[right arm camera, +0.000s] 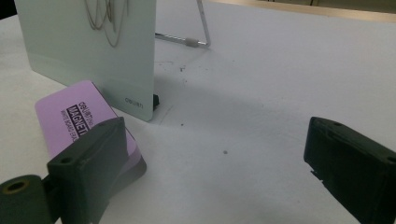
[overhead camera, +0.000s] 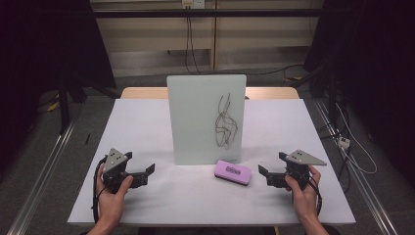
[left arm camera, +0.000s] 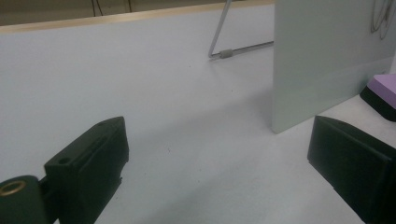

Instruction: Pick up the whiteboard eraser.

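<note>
A white tabletop [overhead camera: 161, 196] carries an upright whiteboard [overhead camera: 195, 122] with dark scribbles [overhead camera: 226, 122], propped on a wire stand [left arm camera: 224, 37]. A purple eraser [overhead camera: 233, 172] lies just beside its lower corner.

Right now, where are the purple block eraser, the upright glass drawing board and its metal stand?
purple block eraser [overhead camera: 233, 172], high view, middle of its printed top.
upright glass drawing board [overhead camera: 195, 117], high view, blank left half.
metal stand [right arm camera: 203, 25], right gripper view, slanted leg.

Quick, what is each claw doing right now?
Left claw: open, holding nothing.
Right claw: open, holding nothing.
</note>
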### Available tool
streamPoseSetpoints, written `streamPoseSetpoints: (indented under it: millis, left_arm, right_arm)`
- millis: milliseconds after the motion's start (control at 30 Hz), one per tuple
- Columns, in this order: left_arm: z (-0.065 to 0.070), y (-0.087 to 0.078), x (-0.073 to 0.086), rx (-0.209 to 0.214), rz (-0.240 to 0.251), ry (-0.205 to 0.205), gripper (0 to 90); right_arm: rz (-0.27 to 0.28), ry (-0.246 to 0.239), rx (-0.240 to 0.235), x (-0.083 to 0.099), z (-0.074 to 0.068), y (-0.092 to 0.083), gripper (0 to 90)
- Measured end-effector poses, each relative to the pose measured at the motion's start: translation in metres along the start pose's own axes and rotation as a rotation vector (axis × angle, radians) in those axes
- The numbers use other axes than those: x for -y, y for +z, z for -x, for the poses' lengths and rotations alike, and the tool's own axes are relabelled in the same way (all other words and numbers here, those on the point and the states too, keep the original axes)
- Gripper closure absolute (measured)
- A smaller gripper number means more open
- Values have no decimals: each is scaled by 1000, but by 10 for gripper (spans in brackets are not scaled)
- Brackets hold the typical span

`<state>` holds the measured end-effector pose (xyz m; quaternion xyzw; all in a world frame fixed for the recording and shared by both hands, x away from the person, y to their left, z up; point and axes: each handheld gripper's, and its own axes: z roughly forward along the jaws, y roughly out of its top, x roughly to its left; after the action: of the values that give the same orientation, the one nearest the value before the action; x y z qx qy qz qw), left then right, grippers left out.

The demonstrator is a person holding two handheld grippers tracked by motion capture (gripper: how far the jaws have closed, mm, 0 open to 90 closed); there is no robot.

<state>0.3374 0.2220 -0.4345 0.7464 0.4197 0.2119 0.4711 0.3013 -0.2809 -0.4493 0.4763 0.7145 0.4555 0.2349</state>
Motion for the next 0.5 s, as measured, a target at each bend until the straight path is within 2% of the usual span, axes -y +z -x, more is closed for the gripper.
streamPoseSetpoints:
  millis: [67,167,233,300,500]
  left_arm:
    - [0,-1,0,1,5,2,54]
    - [0,-1,0,3,4,-2,54]
    - [-1,0,0,6,2,-3,54]
    - [-1,1,0,6,-2,-3,54]
    - [0,1,0,12,-2,1,54]
  right_arm:
    - [-2,-7,8,0,0,1,71]
    - [-2,12,9,0,-1,3,94]
    - [7,2,11,-1,-2,4,93]
    - [9,13,11,-2,-2,4,94]
    - [24,-24,3,-3,-4,3,91]
